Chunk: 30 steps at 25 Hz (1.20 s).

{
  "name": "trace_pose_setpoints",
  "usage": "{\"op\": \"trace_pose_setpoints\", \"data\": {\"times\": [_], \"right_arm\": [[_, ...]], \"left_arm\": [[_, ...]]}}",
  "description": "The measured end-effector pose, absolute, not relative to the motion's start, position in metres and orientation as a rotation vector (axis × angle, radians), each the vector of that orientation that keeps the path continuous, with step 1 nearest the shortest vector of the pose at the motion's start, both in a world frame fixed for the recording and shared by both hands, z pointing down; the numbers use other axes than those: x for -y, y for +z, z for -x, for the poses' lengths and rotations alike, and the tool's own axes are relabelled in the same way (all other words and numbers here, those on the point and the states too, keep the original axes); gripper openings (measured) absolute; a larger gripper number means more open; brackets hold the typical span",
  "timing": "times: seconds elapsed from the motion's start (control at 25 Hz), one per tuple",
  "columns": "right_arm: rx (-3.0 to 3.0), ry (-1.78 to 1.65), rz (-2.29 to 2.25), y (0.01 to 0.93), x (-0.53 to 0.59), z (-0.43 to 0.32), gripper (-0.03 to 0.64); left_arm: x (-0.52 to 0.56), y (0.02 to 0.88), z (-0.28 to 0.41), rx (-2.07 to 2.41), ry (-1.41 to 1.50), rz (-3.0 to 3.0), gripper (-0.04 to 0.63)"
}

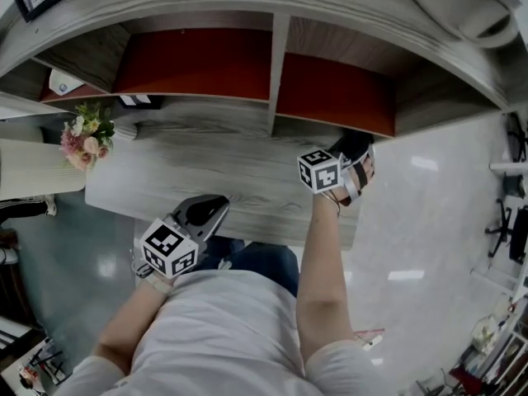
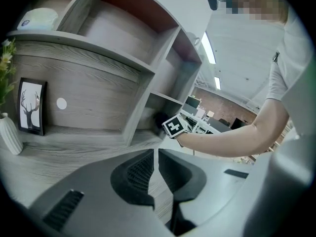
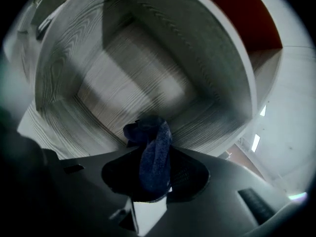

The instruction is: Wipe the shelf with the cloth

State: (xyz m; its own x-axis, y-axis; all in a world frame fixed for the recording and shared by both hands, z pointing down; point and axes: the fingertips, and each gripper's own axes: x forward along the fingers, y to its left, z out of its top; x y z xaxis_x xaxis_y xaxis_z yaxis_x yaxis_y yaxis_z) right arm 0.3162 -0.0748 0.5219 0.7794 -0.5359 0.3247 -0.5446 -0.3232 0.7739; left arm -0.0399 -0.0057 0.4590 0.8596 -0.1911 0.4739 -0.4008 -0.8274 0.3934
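Two hand-held grippers in play. Only the right gripper view really shows the dark blue cloth (image 3: pixel 154 154), pinched in the right hand-held gripper (image 3: pixel 154 147) and facing into a grey wood shelf (image 3: pixel 123 78) compartment. The left gripper view shows the left hand-held gripper (image 2: pixel 155 154) with jaws nearly together on nothing, over the desk (image 1: pixel 206 167).

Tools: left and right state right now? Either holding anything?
Left tool: closed, nothing between the jaws.
Right tool: closed on the dark blue cloth.
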Motion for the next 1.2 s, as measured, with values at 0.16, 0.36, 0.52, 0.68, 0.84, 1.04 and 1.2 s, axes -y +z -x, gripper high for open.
{"op": "trace_pose_setpoints", "data": {"times": [0.16, 0.36, 0.52, 0.68, 0.84, 1.04, 1.2], "right_arm": [[0.83, 0.138, -1.908, 0.564, 0.075, -0.318, 0.126], [0.827, 0.188, -1.869, 0.586, 0.078, -0.319, 0.126], [0.806, 0.19, -1.947, 0.574, 0.075, -0.319, 0.126], [0.769, 0.177, -2.081, 0.544, 0.071, -0.318, 0.126], [0.747, 0.105, -2.224, 0.504, 0.067, -0.316, 0.126], [0.762, 0.053, -2.383, 0.469, 0.068, -0.317, 0.126], [0.798, 0.039, -2.448, 0.462, 0.075, -0.32, 0.124]], "left_arm": [[0.006, 0.461, 0.041, 0.454, 0.583, -2.53, 0.018], [0.006, 0.464, 0.047, 0.492, 0.581, -2.508, 0.018], [0.007, 0.466, 0.051, 0.507, 0.572, -2.497, 0.018], [0.008, 0.465, 0.05, 0.494, 0.562, -2.502, 0.018], [0.007, 0.464, 0.049, 0.467, 0.567, -2.513, 0.018], [0.008, 0.464, 0.049, 0.444, 0.578, -2.524, 0.018], [0.008, 0.465, 0.049, 0.443, 0.586, -2.524, 0.018]]}}
